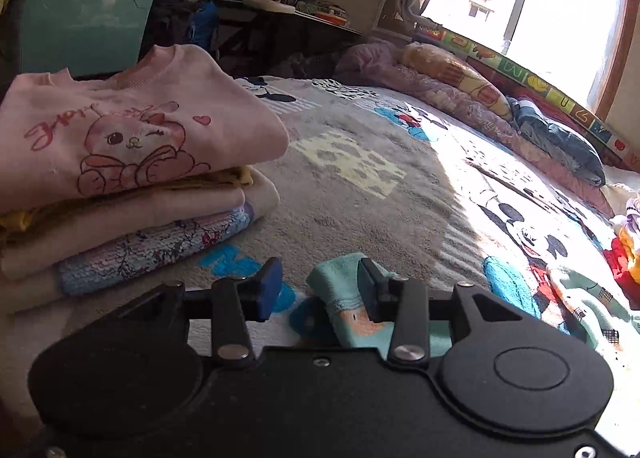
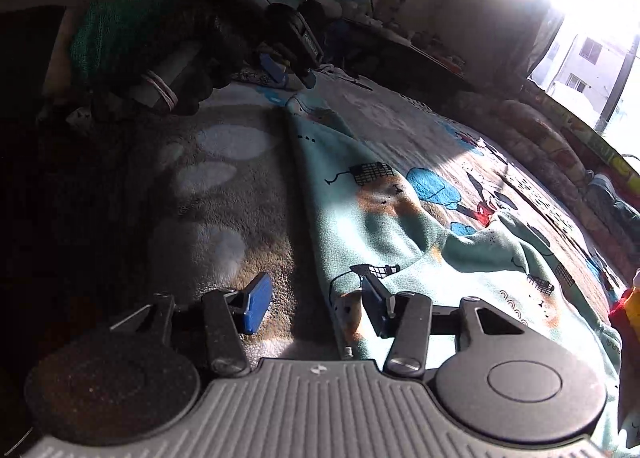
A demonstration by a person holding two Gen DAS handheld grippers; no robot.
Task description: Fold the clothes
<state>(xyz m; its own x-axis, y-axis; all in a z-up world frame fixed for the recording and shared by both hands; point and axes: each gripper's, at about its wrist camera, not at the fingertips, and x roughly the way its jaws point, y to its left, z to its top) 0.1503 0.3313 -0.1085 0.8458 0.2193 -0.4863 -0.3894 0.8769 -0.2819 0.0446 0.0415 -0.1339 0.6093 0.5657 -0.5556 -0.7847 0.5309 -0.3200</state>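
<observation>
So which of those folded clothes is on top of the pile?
The pink sweatshirt with the cartoon bunny print. Beneath it lie a yellow garment, a cream one, and a purple-blue patterned one near the bottom.

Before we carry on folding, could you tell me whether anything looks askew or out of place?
Only the teal garment: it lies rumpled on the bed blanket, unfolded. The folded stack sits tidy, pink sweatshirt on top.

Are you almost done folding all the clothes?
Partly. A stack of folded clothes already sits on the bed, pink top uppermost. The teal garment is being worked on: it lies spread out, with both open claws, left and right, at its edge. A red and yellow heap waits.
</observation>
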